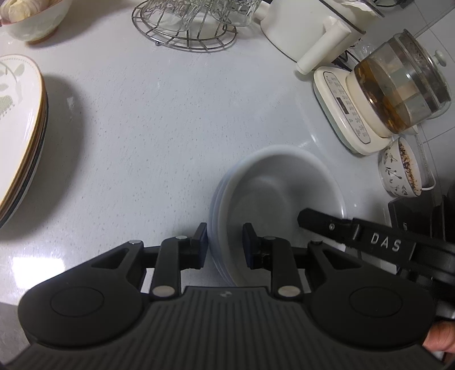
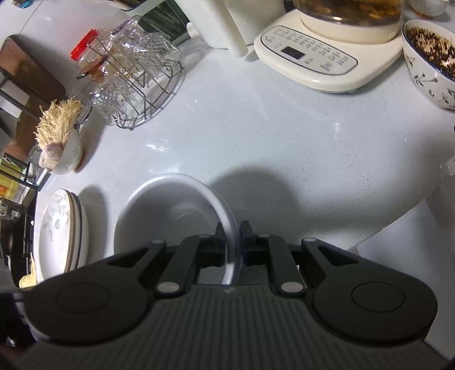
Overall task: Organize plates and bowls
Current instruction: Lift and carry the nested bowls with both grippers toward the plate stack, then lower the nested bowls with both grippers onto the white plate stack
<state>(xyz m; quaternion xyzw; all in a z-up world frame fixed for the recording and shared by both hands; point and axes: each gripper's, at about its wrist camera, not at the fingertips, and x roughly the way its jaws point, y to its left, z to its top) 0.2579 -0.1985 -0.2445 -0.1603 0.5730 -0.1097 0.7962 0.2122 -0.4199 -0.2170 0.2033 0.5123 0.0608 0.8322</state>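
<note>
A stack of white bowls (image 1: 273,187) sits on the pale countertop (image 1: 156,128), low and right in the left wrist view. My left gripper (image 1: 224,239) straddles the stack's near-left wall, one pad outside and one inside, shut on it. My right gripper (image 1: 315,220) comes in from the right onto the opposite rim. In the right wrist view my right gripper (image 2: 231,239) is shut on the thin rim of the white bowl (image 2: 170,210). A stack of leaf-patterned plates (image 1: 20,128) lies at the left edge, and the same plates (image 2: 61,224) show left of the bowl.
At the back stand a wire rack of glasses (image 1: 184,25), a white pot (image 1: 301,25) and a glass kettle (image 1: 398,85) on its cream base. A patterned bowl (image 1: 398,170) sits right of the stack. A bowl of mushrooms (image 2: 59,142) stands far left. The counter's edge (image 2: 403,224) drops off at right.
</note>
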